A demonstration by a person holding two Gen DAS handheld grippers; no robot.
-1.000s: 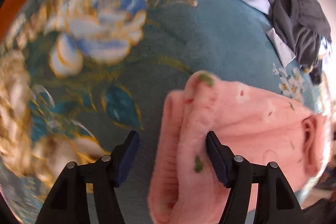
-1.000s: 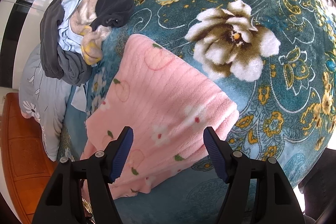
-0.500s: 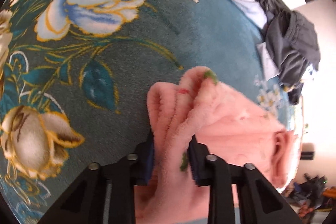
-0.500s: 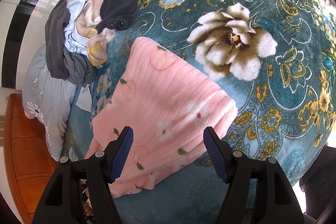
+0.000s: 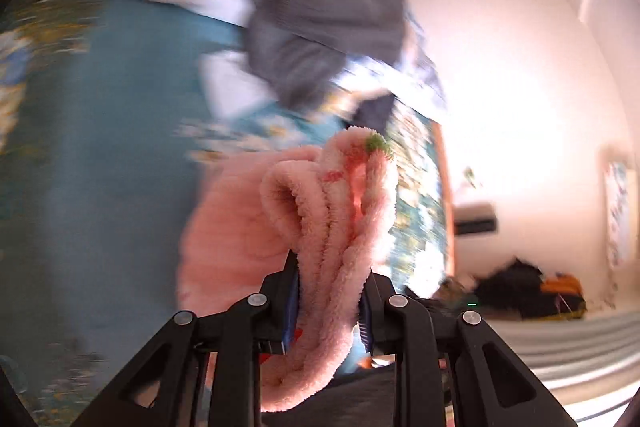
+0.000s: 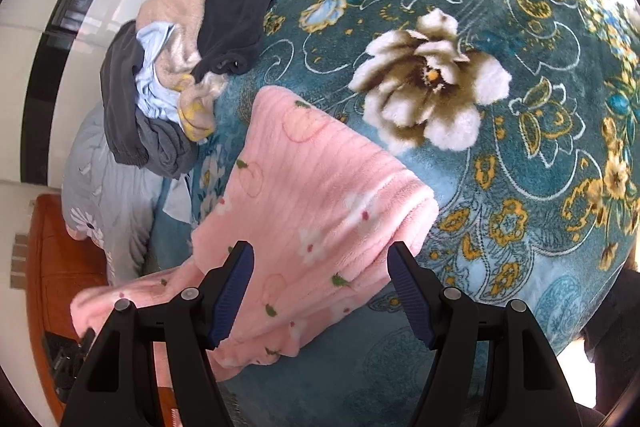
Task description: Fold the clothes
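Observation:
A pink fleece garment (image 6: 320, 195) with small flower and cherry prints lies folded on the teal floral blanket (image 6: 520, 131). My left gripper (image 5: 328, 291) is shut on a bunched edge of the pink garment (image 5: 332, 227) and holds it lifted off the blanket; that view is blurred. The lifted corner and the left gripper show at the lower left of the right wrist view (image 6: 104, 303). My right gripper (image 6: 320, 287) is open and empty, hovering just above the garment's near part.
A pile of unfolded clothes (image 6: 188, 67), dark grey, light blue and beige, sits at the blanket's far left edge; it also shows in the left wrist view (image 5: 320, 27). A grey floral pillow (image 6: 104, 187) and an orange-brown headboard (image 6: 52, 267) lie beyond.
My left gripper closed on the pink garment's edge, then lifted and swung it up towards the clothes pile. The right gripper stayed open and drifted slightly.

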